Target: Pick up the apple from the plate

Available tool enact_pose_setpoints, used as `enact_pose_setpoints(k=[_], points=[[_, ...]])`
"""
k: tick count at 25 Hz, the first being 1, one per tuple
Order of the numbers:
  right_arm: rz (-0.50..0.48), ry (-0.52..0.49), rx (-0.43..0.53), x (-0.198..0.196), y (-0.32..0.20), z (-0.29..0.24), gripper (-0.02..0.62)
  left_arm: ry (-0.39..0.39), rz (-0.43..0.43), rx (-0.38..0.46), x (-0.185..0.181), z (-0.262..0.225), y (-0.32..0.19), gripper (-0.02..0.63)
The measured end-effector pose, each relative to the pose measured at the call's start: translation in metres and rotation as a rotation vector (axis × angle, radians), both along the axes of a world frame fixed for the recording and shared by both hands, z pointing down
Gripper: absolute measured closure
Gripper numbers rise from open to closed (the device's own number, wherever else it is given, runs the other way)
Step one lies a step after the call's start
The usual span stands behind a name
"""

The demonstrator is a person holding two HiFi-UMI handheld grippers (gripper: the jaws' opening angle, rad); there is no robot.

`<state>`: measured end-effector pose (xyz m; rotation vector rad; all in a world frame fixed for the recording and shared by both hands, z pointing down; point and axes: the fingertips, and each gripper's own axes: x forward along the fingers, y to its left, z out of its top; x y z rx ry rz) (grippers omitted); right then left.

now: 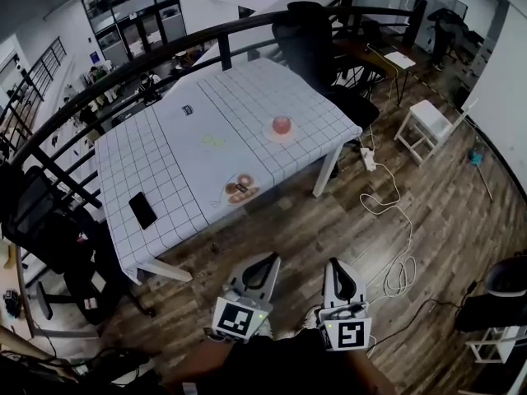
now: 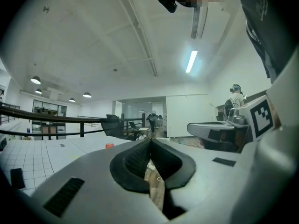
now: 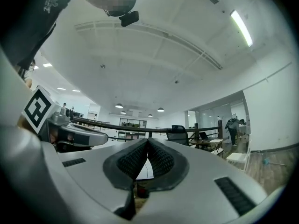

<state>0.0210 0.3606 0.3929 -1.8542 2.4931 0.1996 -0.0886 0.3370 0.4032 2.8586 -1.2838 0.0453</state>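
The red apple [image 1: 282,125] sits on a small pale plate [image 1: 280,137] near the right end of the white checked table [image 1: 173,163]. In the left gripper view the apple [image 2: 109,145] is a small red dot far ahead on the tabletop. Both grippers hang low over the wooden floor, well short of the table. The left gripper [image 1: 266,258] is shut with nothing between its pads, which meet at their tips [image 2: 150,141]. The right gripper [image 1: 337,264] is also shut and empty [image 3: 148,140]. Each gripper view shows the other gripper beside it.
A plate of doughnuts [image 1: 241,190] lies at the table's near edge and a black phone [image 1: 142,211] near its left corner. Office chairs [image 1: 309,35] stand behind the table and at the left. A white cable [image 1: 394,220] trails over the floor, with a white stool [image 1: 428,126] at the right.
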Motion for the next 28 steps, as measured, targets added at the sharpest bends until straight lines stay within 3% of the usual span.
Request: enact_pose_setpoints(k=[10, 17, 23, 28], points=[[-0.033, 0.016, 0.000, -0.004, -0.041, 0.001, 0.572, 0.019, -0.055, -0.034, -0.012, 0.014, -0.045, 0.584], [-0.072, 0.005, 0.000, 0.023, -0.109, 0.007, 0.572, -0.042, -0.069, -0.030, 0.016, 0.023, -0.107, 0.584], [-0.098, -0.035, 0.019, 0.046, -0.166, -0.002, 0.572, 0.004, -0.103, -0.058, 0.045, 0.025, -0.164, 0.584], [-0.126, -0.071, 0.001, 0.058, -0.199, -0.002, 0.572, -0.044, -0.127, -0.067, 0.061, 0.033, -0.197, 0.584]])
